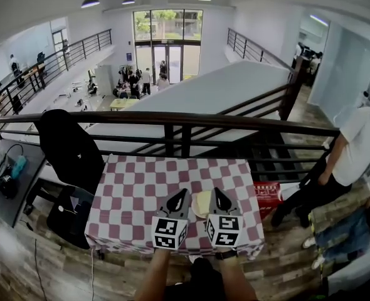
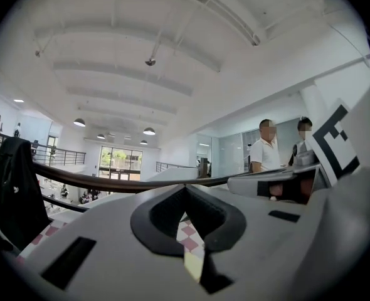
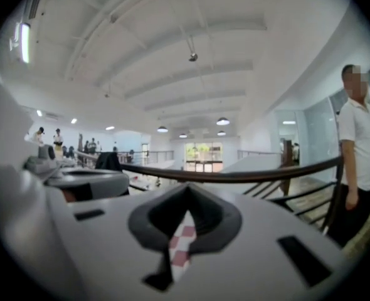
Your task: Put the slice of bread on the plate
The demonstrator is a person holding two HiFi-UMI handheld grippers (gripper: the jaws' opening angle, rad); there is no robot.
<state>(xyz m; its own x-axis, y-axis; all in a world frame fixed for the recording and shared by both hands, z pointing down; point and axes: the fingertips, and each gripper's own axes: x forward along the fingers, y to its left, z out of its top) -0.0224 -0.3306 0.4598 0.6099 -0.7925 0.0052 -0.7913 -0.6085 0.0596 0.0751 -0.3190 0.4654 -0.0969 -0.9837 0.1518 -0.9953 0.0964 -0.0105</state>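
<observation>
- The left gripper [image 1: 183, 193] and the right gripper [image 1: 218, 192] are hovering side by side above the near edge of the table [image 1: 135, 187], each showing its cube of square markers towards the head camera.
- In the left gripper view the left gripper [image 2: 185, 187] is clenched: its dark pads are meeting at the tip with nothing pinched between them.
- In its own view the right gripper [image 3: 186, 186] is likewise clamped tight and carrying nothing – only checked cloth is showing through the gap behind the tips.
- A cream-yellow shape [image 1: 201, 204] is lying on the red-and-white checked cloth, between the two grippers as the head view sees it and touching neither; whether it is the plate, the slice of bread or both, I cannot tell.
- A sliver of the same pale colour [image 2: 193, 265] is peeking through under the left jaws.
- A black jacket [image 1: 69, 146] is hanging over the railing [image 1: 172, 119] to the left of the table.
- A red box [image 1: 268, 193] is sitting by the table's right side.
- A person in a white shirt [image 1: 354, 149] is standing well off to the right.
</observation>
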